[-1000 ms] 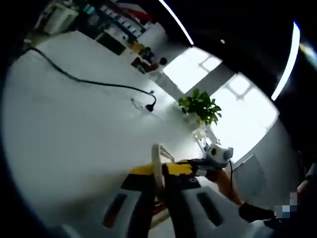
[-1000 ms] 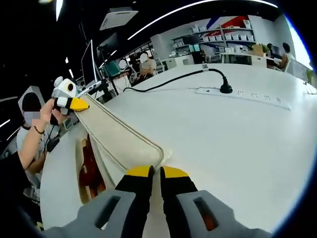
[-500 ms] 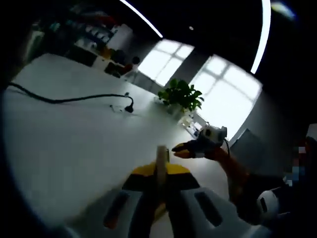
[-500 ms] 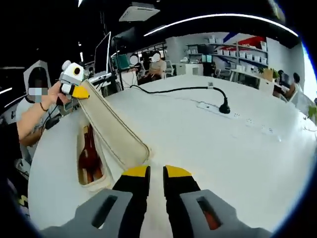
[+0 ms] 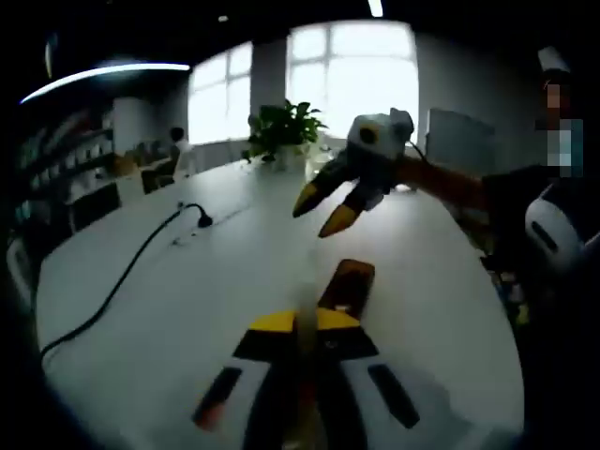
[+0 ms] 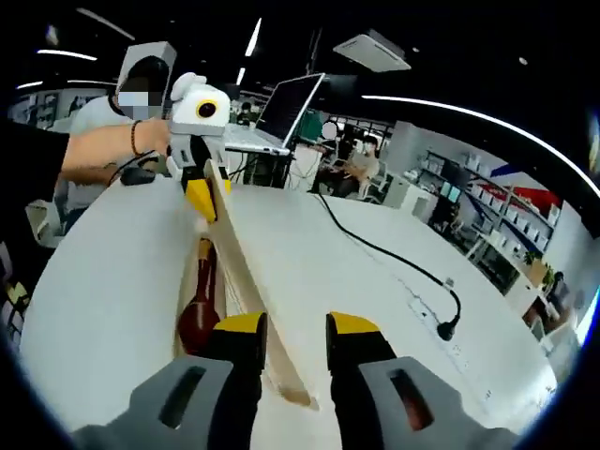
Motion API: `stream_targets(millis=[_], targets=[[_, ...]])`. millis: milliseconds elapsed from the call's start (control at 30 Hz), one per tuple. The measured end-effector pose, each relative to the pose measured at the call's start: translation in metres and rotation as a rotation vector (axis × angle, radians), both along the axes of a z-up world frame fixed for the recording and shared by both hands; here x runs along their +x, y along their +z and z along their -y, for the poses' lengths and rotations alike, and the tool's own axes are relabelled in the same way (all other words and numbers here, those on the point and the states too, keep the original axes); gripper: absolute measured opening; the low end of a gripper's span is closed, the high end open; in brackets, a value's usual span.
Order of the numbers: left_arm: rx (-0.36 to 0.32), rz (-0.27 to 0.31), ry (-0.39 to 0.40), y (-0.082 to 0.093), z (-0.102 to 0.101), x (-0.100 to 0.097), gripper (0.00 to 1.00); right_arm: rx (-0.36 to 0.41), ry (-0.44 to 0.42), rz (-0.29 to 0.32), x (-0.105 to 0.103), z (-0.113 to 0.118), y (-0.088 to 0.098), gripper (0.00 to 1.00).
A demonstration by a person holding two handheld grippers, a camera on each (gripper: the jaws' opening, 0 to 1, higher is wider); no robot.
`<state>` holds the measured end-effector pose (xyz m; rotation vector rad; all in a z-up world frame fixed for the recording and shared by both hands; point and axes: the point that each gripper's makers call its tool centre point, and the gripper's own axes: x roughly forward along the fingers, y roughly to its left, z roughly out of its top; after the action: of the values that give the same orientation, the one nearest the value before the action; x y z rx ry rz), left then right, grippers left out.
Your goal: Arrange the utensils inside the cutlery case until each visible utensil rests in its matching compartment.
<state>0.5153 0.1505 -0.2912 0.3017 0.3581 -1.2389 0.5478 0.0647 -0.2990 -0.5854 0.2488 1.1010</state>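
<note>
A cutlery case point(image 6: 248, 281) lies open on a round white worktop point(image 6: 356, 281), its cream lid raised at a steep angle. Inside the case, under the lid, sit dark reddish-brown utensils point(image 6: 200, 314), seemingly wooden; their exact shapes and compartments cannot be told. The left gripper point(image 6: 202, 192) holds the far end of the lid, its yellow-tipped jaws closed on the lid's edge. In the left gripper view that thin pale edge stands between the jaws, with the brown case interior point(image 5: 345, 286) just beyond. The right gripper point(image 6: 295, 333) hovers at the near end of the case, jaws a little apart and holding nothing; in the left gripper view it hangs above the case point(image 5: 342, 192). A black power cable point(image 6: 394, 262) runs across the worktop well beyond the case. The lid looks light and soft, likely to flop if released; the utensils look stiff, light and smooth, best pinched mid-handle.
</note>
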Motion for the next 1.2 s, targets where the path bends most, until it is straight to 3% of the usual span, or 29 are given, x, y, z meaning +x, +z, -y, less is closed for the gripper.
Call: stream_targets(millis=[100, 167, 233, 267, 333, 367, 433, 500, 567, 633, 667, 700, 767, 800, 833, 867, 900, 933, 967, 1000, 1067, 1100, 1200], targets=[[0.024, 0.066, -0.045, 0.002, 0.004, -0.007, 0.03, 0.017, 0.035, -0.033, -0.009, -0.013, -0.003, 0.23], [0.022, 0.079, -0.042, 0.003, 0.006, -0.009, 0.03, -0.022, 0.055, -0.035, -0.013, -0.014, -0.01, 0.18], [0.018, 0.091, -0.04, 0.005, 0.007, -0.009, 0.03, -0.082, 0.1, -0.024, -0.019, -0.014, -0.021, 0.12], [0.02, 0.101, -0.042, 0.006, 0.007, -0.009, 0.03, -0.1, 0.125, 0.049, -0.019, -0.013, -0.018, 0.1], [0.012, 0.124, -0.044, 0.006, 0.006, -0.008, 0.04, -0.105, 0.131, 0.023, -0.014, -0.01, -0.013, 0.06], [0.007, 0.127, -0.039, 0.007, 0.005, -0.007, 0.05, -0.105, 0.125, 0.013, -0.015, -0.009, -0.014, 0.05], [-0.029, 0.092, -0.006, 0.009, 0.004, -0.004, 0.06, -0.14, 0.134, 0.06, -0.016, -0.01, -0.015, 0.04], [-0.071, 0.065, 0.042, 0.011, 0.001, 0.002, 0.1, -0.148, 0.134, 0.065, -0.017, -0.012, -0.015, 0.03], [-0.163, 0.004, 0.132, 0.018, -0.004, 0.01, 0.26, -0.14, 0.13, 0.074, -0.024, -0.014, -0.012, 0.03], [-0.239, -0.048, 0.151, 0.024, -0.005, 0.006, 0.57, -0.116, 0.119, 0.08, -0.025, -0.016, -0.006, 0.03], [-0.293, -0.058, 0.16, 0.029, -0.004, 0.003, 0.67, -0.111, 0.119, 0.101, -0.024, -0.016, -0.002, 0.03], [-0.32, -0.079, 0.177, 0.032, -0.006, 0.001, 0.73, -0.114, 0.112, 0.119, -0.025, -0.017, 0.0, 0.03], [-0.399, -0.185, 0.26, 0.035, -0.013, 0.001, 0.75, -0.136, 0.089, 0.154, -0.022, -0.015, 0.006, 0.03], [-0.457, -0.256, 0.321, 0.038, -0.017, 0.005, 0.81, -0.153, 0.077, 0.188, -0.019, -0.015, 0.009, 0.03], [-0.563, -0.365, 0.403, 0.043, -0.022, 0.011, 0.88, -0.177, 0.064, 0.231, -0.018, -0.014, 0.011, 0.03], [-0.617, -0.395, 0.401, 0.047, -0.023, 0.01, 0.94, -0.196, 0.055, 0.264, -0.019, -0.015, 0.012, 0.03], [-0.643, -0.402, 0.39, 0.048, -0.021, 0.005, 0.96, -0.21, 0.045, 0.301, -0.019, -0.017, 0.014, 0.03], [-0.656, -0.423, 0.398, 0.047, -0.021, 0.004, 0.96, -0.208, 0.045, 0.3, -0.024, -0.019, 0.012, 0.03], [-0.636, -0.438, 0.422, 0.041, -0.021, 0.001, 0.97, -0.21, 0.043, 0.318, -0.026, -0.021, 0.013, 0.03], [-0.634, -0.442, 0.427, 0.039, -0.019, -0.001, 0.98, -0.219, 0.042, 0.369, -0.026, -0.023, 0.017, 0.03], [-0.665, -0.504, 0.454, 0.037, -0.017, -0.003, 1.0, -0.242, 0.038, 0.434, -0.027, -0.028, 0.021, 0.03], [-0.724, -0.565, 0.468, 0.04, -0.018, -0.004, 0.99, -0.264, 0.032, 0.495, -0.028, -0.03, 0.024, 0.03], [-0.916, -0.674, 0.438, 0.058, -0.02, -0.009, 0.97, -0.363, -0.002, 0.648, -0.03, -0.028, 0.027, 0.03]])
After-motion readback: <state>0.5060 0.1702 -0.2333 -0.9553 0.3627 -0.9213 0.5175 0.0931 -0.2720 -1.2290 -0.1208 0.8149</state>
